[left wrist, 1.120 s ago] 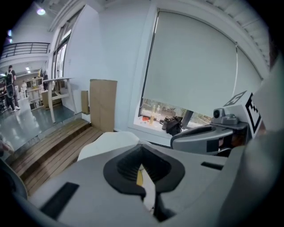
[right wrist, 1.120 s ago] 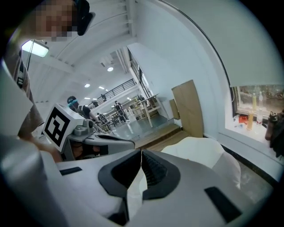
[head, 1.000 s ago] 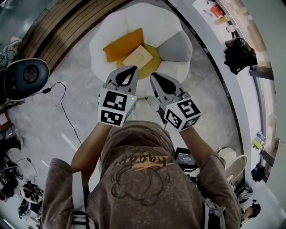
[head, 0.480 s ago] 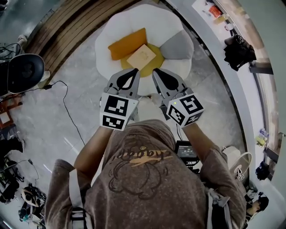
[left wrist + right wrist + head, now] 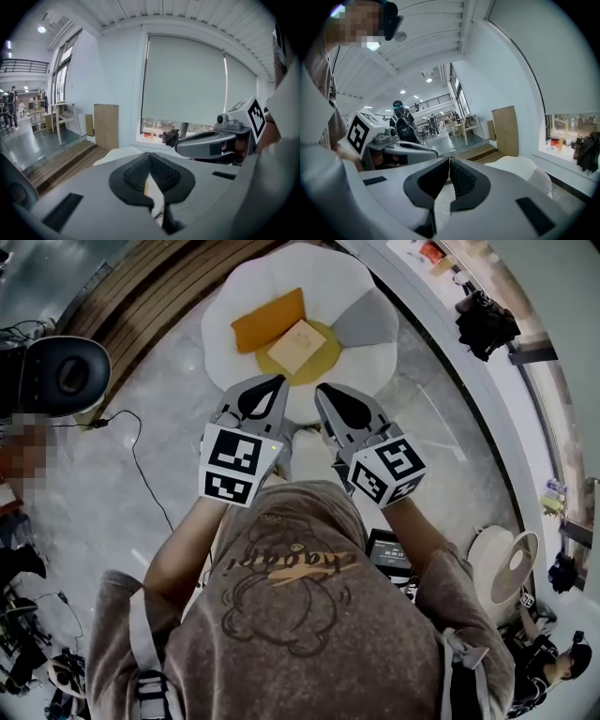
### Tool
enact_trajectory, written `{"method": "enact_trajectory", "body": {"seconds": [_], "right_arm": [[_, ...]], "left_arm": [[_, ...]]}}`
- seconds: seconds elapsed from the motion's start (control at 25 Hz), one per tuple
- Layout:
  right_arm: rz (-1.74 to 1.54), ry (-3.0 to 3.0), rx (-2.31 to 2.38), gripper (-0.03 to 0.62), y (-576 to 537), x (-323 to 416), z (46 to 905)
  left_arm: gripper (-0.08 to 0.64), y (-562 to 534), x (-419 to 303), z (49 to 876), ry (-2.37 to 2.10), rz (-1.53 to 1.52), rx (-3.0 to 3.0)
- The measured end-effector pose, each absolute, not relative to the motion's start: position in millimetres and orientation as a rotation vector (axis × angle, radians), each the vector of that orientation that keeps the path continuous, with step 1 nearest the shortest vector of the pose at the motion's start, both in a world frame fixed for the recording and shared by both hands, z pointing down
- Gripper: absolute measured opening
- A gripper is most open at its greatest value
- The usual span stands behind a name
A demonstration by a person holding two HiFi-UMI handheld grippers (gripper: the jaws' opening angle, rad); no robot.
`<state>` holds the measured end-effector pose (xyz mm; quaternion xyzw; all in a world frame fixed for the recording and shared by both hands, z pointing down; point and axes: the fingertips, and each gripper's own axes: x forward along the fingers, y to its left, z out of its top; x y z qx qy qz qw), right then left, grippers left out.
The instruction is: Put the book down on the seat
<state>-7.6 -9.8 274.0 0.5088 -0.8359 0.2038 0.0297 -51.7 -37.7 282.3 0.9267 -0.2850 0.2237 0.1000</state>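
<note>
Holding left gripper (image 5: 275, 382) and right gripper (image 5: 324, 390) pressed together, empty; book (image 5: 296, 341) lies on seat (image 5: 246, 279), upper centre. Looks done, so next we simply withdraw.

We see a white, petal-edged seat (image 5: 240, 294) standing on a pale marbled floor (image 5: 112, 507). On its yellow centre (image 5: 325, 358) the book (image 5: 296, 343) lies flat, tan cover up, just beside an orange cushion (image 5: 267, 320) that rests on the seat's left part. A grey section (image 5: 367, 322) fills the seat's right side, apart from the book. A black cable (image 5: 139, 463) trails over the floor at left.
</note>
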Motion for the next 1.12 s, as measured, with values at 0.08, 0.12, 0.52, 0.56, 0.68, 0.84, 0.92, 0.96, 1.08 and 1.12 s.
{"method": "enact_trajectory", "body": {"seconds": [0.08,0.12,0.52,0.56,0.68,0.84,0.92,0.96,1.08,1.12], "right_arm": [[0.612,-2.567,1.591,0.021,10,-16,268],[0.607,-2.562,1.605,0.021,19,-20,265],[0.51,-2.575,1.667,0.021,77,-38,232],[0.491,-2.579,1.664,0.021,80,-38,228],[0.44,-2.59,1.657,0.021,88,-37,218],[0.379,-2.611,1.64,0.021,99,-31,204],[0.355,-2.617,1.643,0.021,105,-26,200],[0.346,-2.62,1.647,0.021,107,-24,199],[0.341,-2.625,1.657,0.021,113,-21,200],[0.345,-2.625,1.661,0.021,114,-19,201]], "left_arm": [[0.005,-20,-60,276,-0.812,0.655,2.758],[0.005,-11,-64,273,-0.801,0.65,2.764],[0.005,49,-73,240,-0.802,0.532,2.819],[0.005,52,-72,237,-0.802,0.521,2.824],[0.005,60,-68,229,-0.789,0.487,2.834],[0.005,70,-61,219,-0.802,0.458,2.845],[0.005,74,-57,215,-0.814,0.445,2.851],[0.005,76,-55,214,-0.82,0.44,2.853],[0.005,80,-55,214,-0.839,0.43,2.856],[0.005,81,-55,214,-0.845,0.425,2.859]]}}
